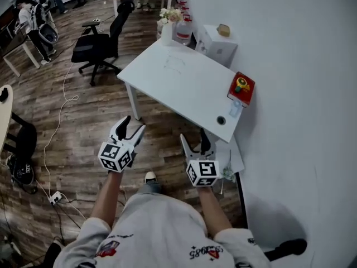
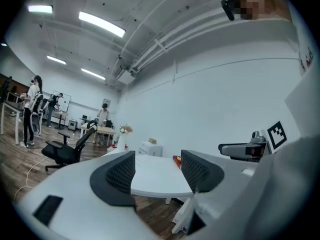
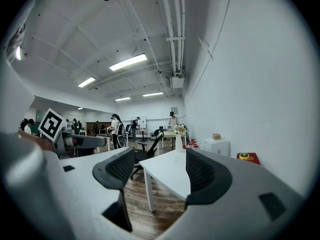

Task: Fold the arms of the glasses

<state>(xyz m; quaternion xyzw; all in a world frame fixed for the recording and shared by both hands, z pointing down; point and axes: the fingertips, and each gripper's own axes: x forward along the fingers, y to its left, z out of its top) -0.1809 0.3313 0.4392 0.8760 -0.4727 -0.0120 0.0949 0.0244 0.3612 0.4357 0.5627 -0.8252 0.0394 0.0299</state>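
A pair of thin clear-framed glasses (image 1: 174, 63) lies on the white table (image 1: 162, 85), toward its far half; it is faint and its arms cannot be made out. Both grippers hang over the wooden floor short of the table's near edge, well away from the glasses. My left gripper (image 1: 134, 124) is open with nothing between its jaws, and the left gripper view (image 2: 157, 171) shows the table top through the gap. My right gripper (image 1: 193, 135) is also open and empty; in the right gripper view (image 3: 160, 171) the glasses (image 3: 176, 159) show as a small mark on the table.
A red box (image 1: 241, 88), a small clear cup (image 1: 235, 108) and a dark round piece (image 1: 221, 120) sit along the table's wall side. A vase of flowers (image 1: 167, 29) stands at the far corner. A black office chair (image 1: 97, 46) is left of the table, with cables (image 1: 56, 197) on the floor.
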